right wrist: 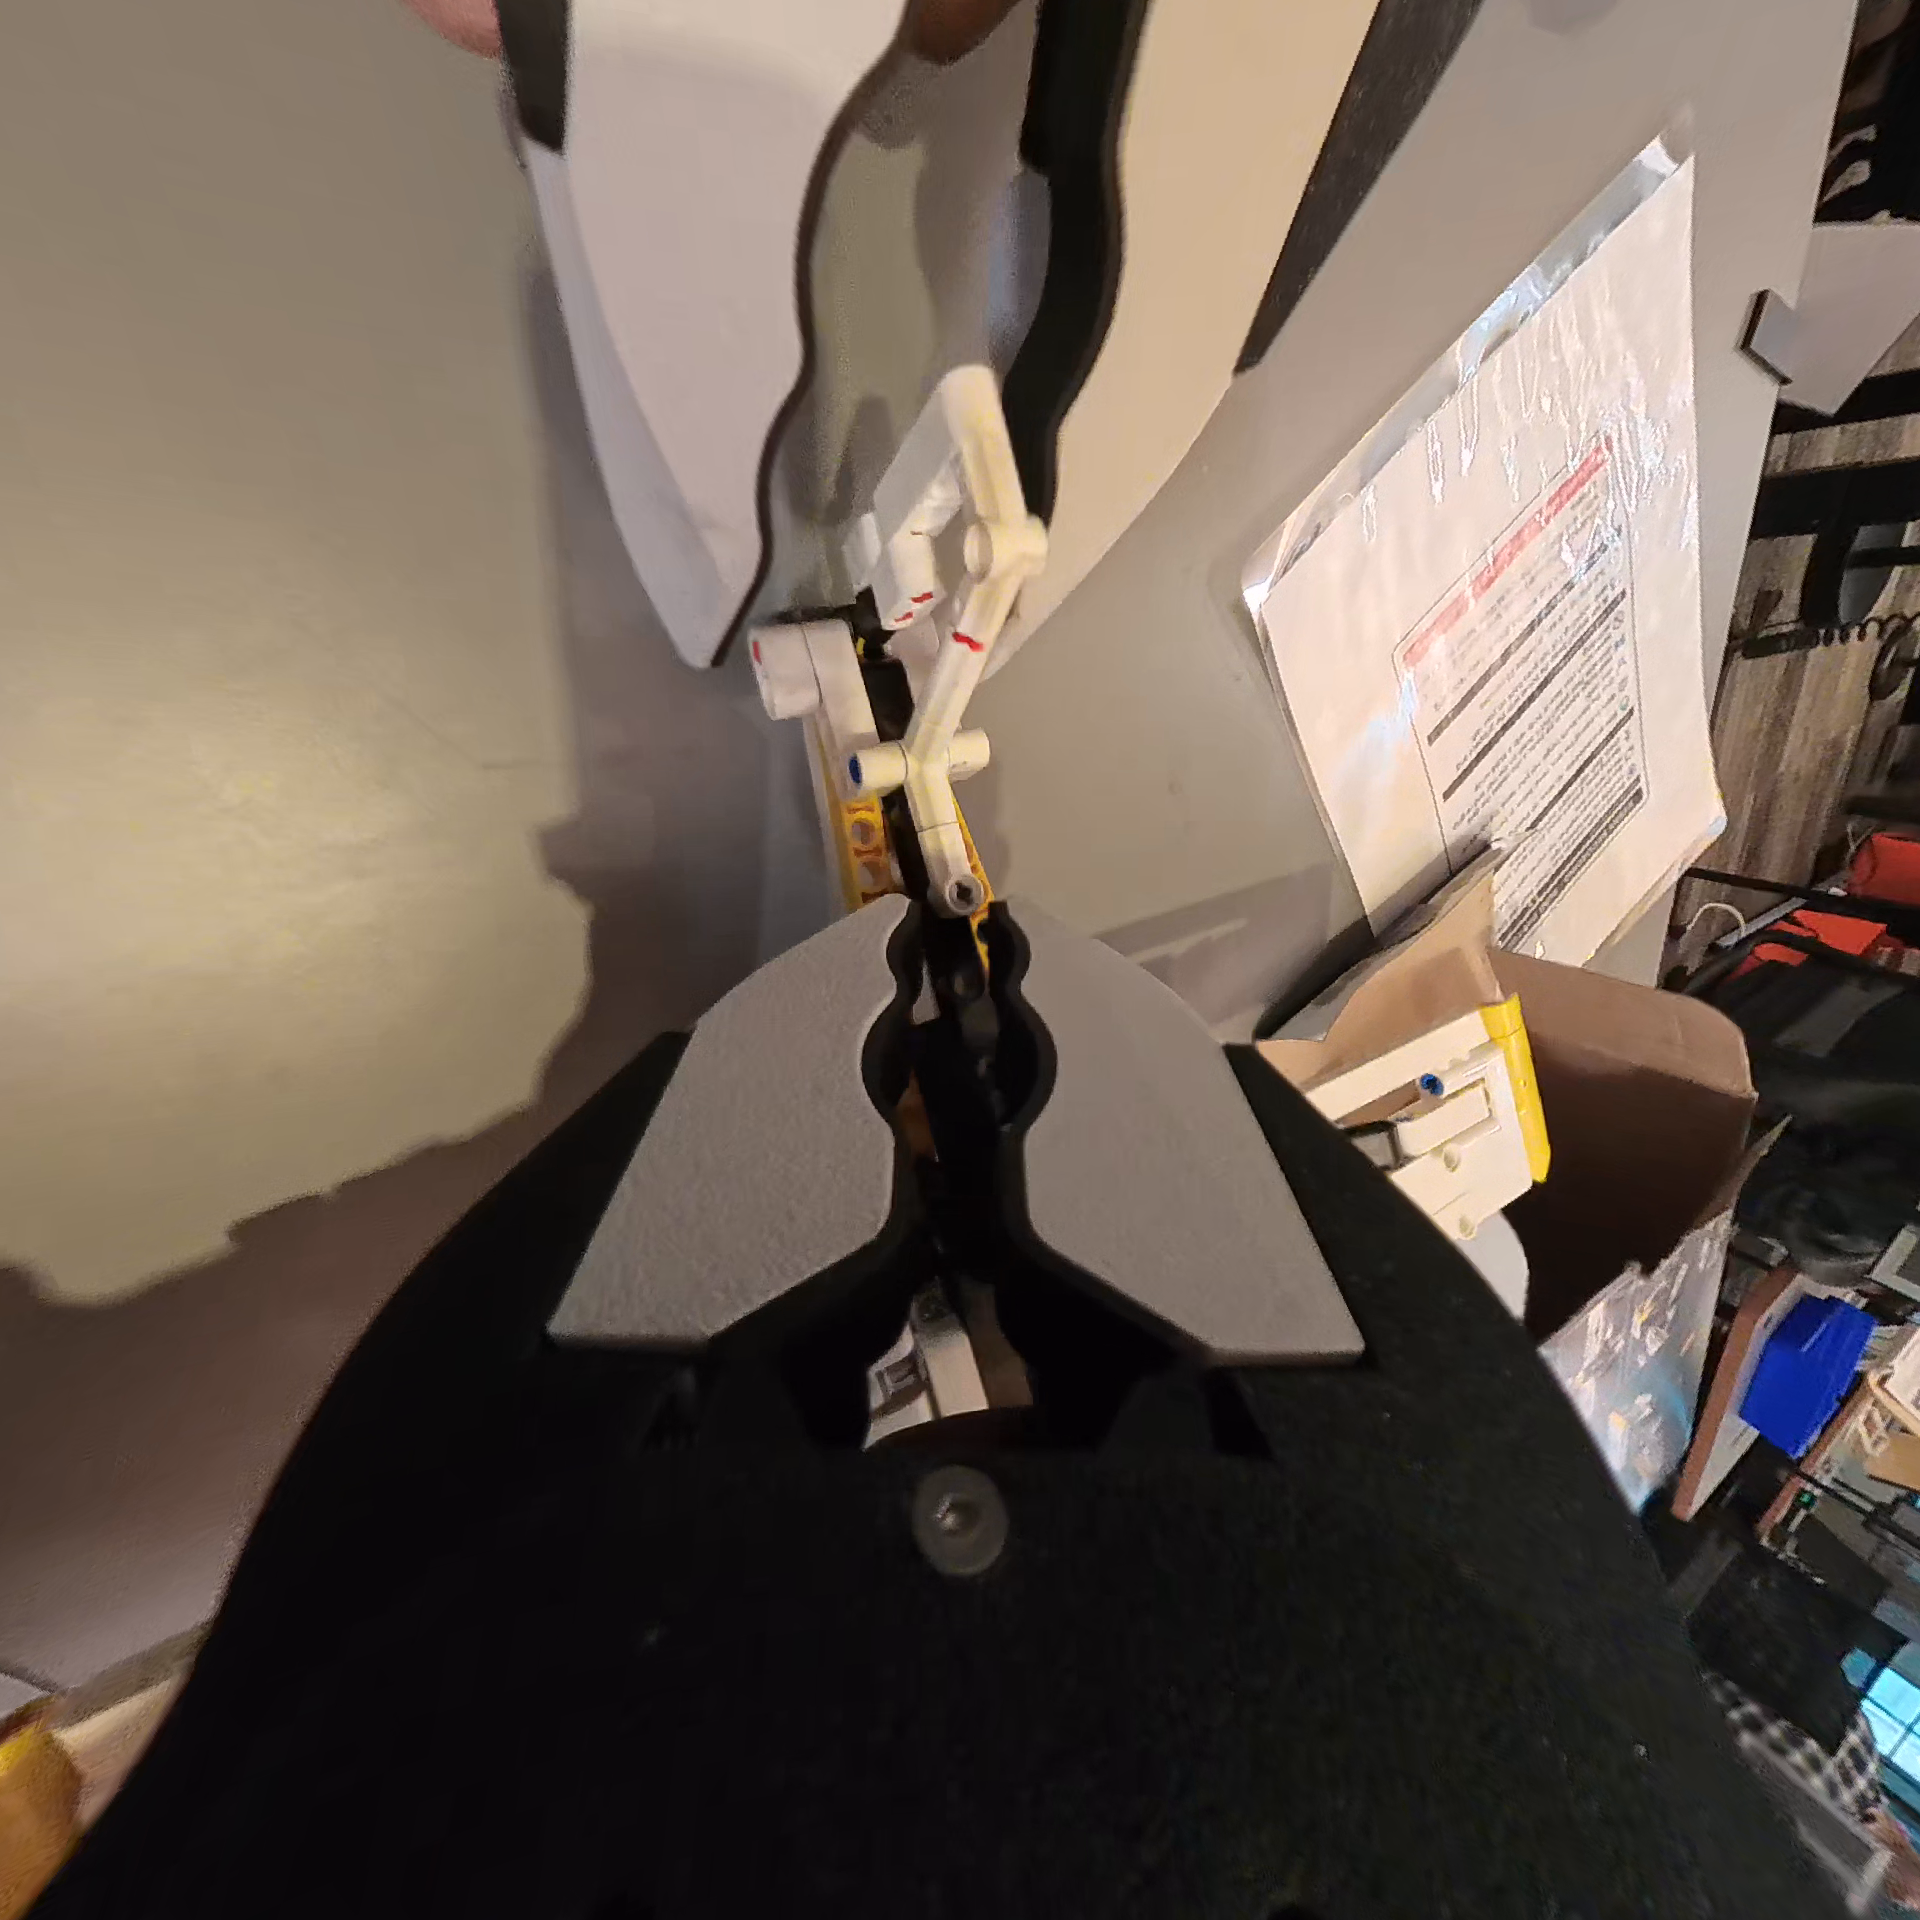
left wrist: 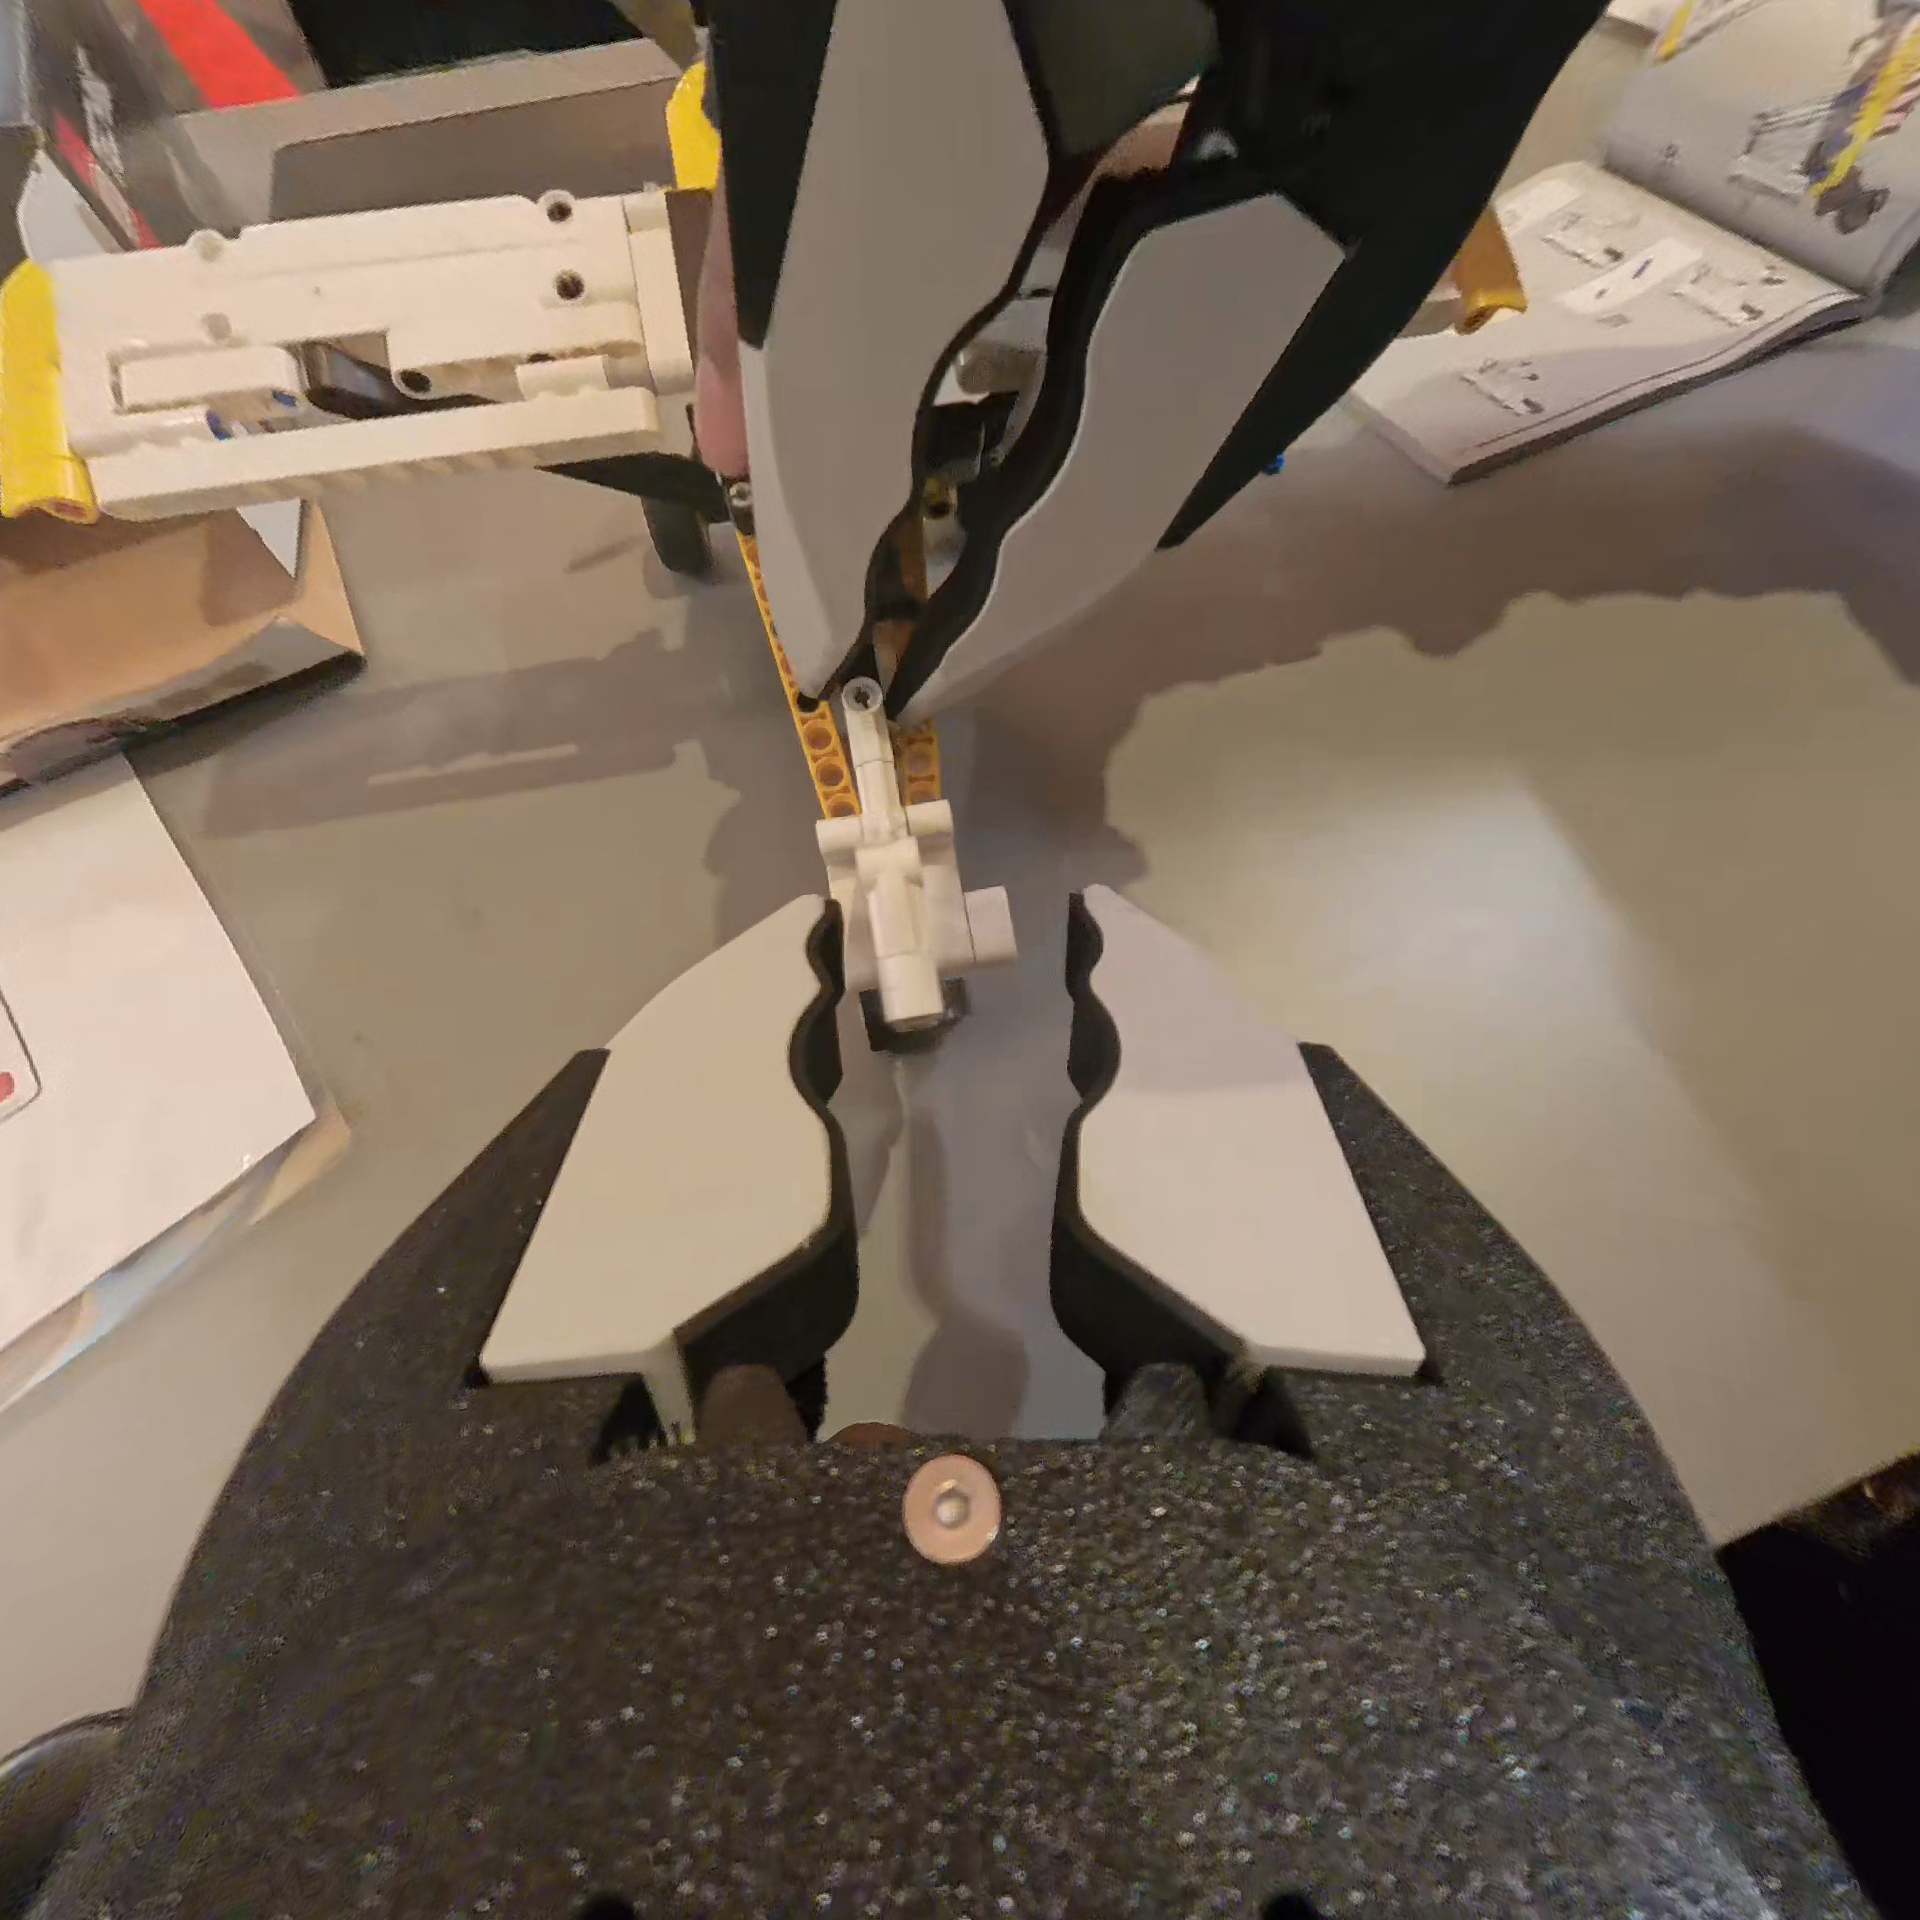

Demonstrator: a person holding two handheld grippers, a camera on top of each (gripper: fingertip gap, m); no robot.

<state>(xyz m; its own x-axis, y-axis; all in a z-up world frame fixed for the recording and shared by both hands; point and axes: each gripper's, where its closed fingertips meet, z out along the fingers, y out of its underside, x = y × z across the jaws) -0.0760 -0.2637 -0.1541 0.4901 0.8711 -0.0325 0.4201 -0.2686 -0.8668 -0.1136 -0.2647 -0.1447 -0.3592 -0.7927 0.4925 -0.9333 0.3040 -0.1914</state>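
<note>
While the right gripper (right wrist: 951,920) clamps a yellow-and-black toy beam (left wrist: 821,743), its white tip (left wrist: 899,920) stands between parted left fingers (left wrist: 727,1039).
Left gripper (left wrist: 945,935): jaws apart, nothing pressed; gray table (left wrist: 1455,883) beneath.

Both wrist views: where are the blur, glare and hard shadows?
Left wrist view: sharp centre, blurred booklet and white-and-yellow model near the edges, hard shadows on the grey table. Right wrist view: glare on the bagged sheet, soft blur overall, strong wide-angle bending.
</note>
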